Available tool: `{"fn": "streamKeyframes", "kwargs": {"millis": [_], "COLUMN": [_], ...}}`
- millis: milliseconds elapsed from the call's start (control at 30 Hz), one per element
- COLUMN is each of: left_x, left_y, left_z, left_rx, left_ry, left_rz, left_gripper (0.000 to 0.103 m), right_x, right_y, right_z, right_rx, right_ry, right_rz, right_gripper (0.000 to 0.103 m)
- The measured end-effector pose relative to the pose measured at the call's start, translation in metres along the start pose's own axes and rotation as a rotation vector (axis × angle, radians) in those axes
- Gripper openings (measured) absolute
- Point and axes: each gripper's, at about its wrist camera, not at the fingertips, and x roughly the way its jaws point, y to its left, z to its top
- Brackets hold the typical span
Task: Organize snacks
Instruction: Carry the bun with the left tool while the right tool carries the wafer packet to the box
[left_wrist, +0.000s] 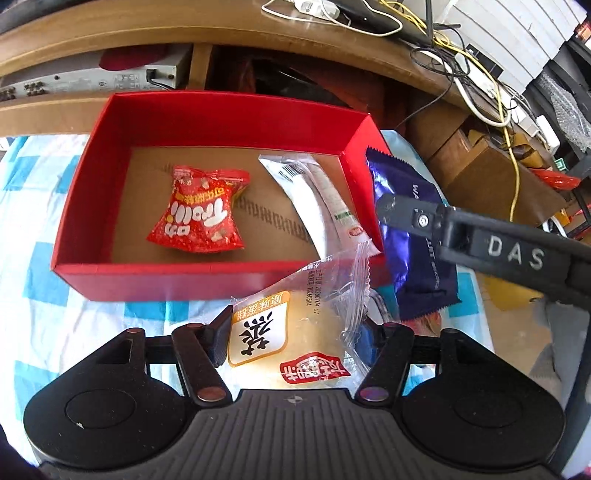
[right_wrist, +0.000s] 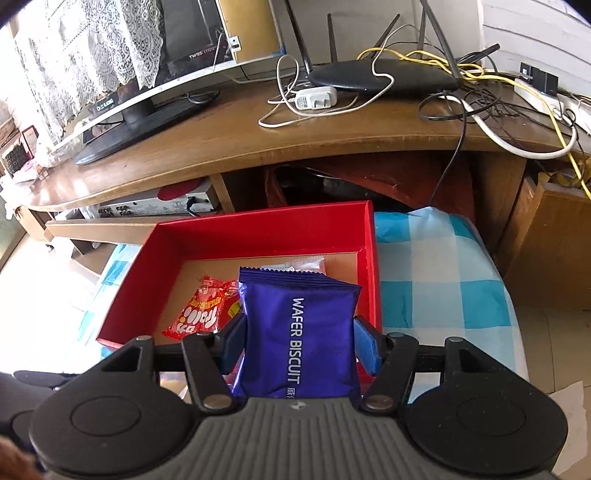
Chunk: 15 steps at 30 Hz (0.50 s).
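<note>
A red box (left_wrist: 207, 122) (right_wrist: 258, 232) with a cardboard floor sits on a blue-checked cloth. Inside lie a red Trolli candy bag (left_wrist: 201, 214) (right_wrist: 205, 310) and a white packet (left_wrist: 314, 199) (right_wrist: 295, 264). My left gripper (left_wrist: 295, 332) is shut on a clear-wrapped cake (left_wrist: 291, 339), held just in front of the box's near wall. My right gripper (right_wrist: 299, 347) is shut on a purple wafer biscuit pack (right_wrist: 299, 332), held above the box's near right corner. That pack (left_wrist: 406, 229) and the right gripper's arm (left_wrist: 498, 251) also show in the left wrist view.
The blue-checked cloth (right_wrist: 436, 266) (left_wrist: 48, 321) covers the surface under the box. Behind it stands a wooden desk (right_wrist: 240, 125) with a monitor (right_wrist: 129, 99), a router (right_wrist: 380, 77), a charger and tangled cables. Cardboard boxes (left_wrist: 491, 177) stand at the right.
</note>
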Motion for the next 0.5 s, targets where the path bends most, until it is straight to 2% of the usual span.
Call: {"fn": "streamKeyframes", "kwargs": {"millis": [167,300,500], "left_x": [-0.015,-0.024,-0.015], "left_y": [-0.004,-0.006,-0.007], "left_z": [-0.003,0.006,0.036], "left_rx": [0.006,0.004,0.018], "left_ry": [-0.018,-0.064,-0.146], "left_rz": [-0.03,-0.042,0.067], "left_gripper": [0.069,0.069,0.07], "right_x": [-0.003,-0.001,0.016], "right_y": [-0.007,-0.01,-0.012], "right_z": [0.003,0.008,0.019], "right_rx": [0.018,0.024,0.022], "right_ry": [-0.009,-0.017,-0.021], "right_rz": [-0.006,-0.01,-0.022], "right_gripper": [0.076,0.076,0.076]}}
